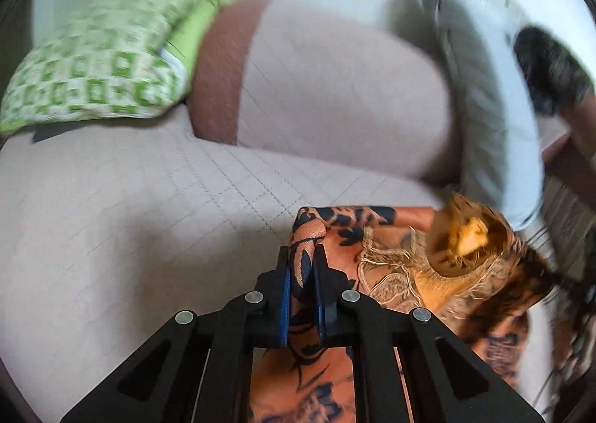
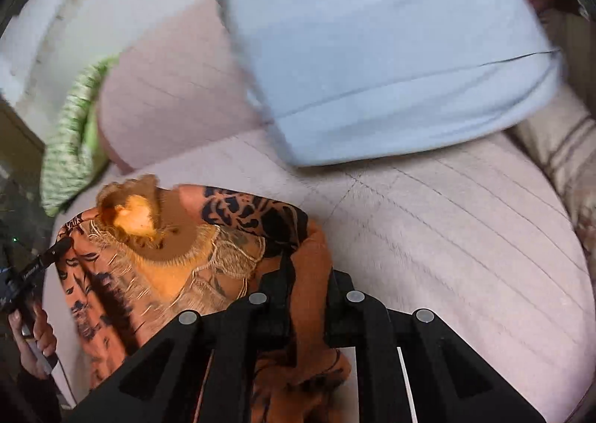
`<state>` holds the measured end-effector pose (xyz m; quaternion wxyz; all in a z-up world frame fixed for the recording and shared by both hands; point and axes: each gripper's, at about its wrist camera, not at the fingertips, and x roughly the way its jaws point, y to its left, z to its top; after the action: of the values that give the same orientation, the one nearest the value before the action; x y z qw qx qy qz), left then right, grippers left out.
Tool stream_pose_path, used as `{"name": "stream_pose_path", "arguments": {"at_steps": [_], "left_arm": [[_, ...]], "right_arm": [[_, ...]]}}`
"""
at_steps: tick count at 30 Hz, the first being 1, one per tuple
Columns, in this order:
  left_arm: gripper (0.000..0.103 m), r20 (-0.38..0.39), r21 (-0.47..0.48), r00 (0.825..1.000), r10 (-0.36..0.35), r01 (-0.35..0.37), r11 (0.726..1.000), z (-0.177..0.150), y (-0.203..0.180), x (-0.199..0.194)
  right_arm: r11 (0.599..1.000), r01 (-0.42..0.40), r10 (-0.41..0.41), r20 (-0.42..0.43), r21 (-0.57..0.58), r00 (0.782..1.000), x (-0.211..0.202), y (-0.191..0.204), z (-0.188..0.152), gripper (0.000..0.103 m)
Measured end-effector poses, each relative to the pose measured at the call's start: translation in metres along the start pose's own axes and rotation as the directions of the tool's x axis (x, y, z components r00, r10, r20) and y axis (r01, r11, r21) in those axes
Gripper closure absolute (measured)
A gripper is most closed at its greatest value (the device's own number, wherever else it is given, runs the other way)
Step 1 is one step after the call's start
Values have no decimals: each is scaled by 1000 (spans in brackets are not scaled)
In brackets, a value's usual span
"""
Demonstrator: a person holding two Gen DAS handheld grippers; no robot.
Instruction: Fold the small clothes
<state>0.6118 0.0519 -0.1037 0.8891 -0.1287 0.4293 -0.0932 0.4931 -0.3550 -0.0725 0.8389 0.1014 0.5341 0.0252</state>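
- The quilted pale pink sofa (image 1: 111,222) fills most of both views; its seat runs across the lower half of each frame and its back cushion (image 1: 335,88) rises through the middle of the left wrist view, with a brown band at that cushion's left edge.
- A pale blue pillow (image 2: 391,50) takes up the upper right of the right wrist view, leaning on the sofa's back; it is blurred.
- A green-and-white patterned cushion (image 1: 100,58) sits in the upper left of the left wrist view, against the back cushion.
- The orange garment (image 1: 402,266) with dark blue print and cream lace trim at the neckline lies bunched on the seat, lower centre to lower right in the left wrist view, lower left to centre in the right wrist view.
- The left gripper (image 1: 302,270) is at bottom centre, its blue pads (image 1: 285,296) clamped on a fold of the garment.
- The right gripper (image 2: 307,274) is at bottom centre, pinched on an orange fold that rises between its black fingers.
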Motion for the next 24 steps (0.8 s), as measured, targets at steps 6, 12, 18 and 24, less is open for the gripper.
{"name": "stream_pose_path", "arguments": {"at_steps": [6,12,18,24], "left_arm": [[94,116,-52,991,-74,81,995,-68,13,-114],[94,157,-161,985,-69,95,982,-174,32,-196],[95,67,-290,995,-67,84,953,-268,45,-209],[95,21,-273,999,-27,31,961,-291,41,-217]], "right_arm": [[998,-55,57,118,-23,991,-98,8,-72,93],[993,-115,114,167,-2,979,-171,16,-175,93],[994,-63,51,133,87,990,-160,16,-249,93],[998,19,-26,105,68,994,-154,16,-271,93]]}}
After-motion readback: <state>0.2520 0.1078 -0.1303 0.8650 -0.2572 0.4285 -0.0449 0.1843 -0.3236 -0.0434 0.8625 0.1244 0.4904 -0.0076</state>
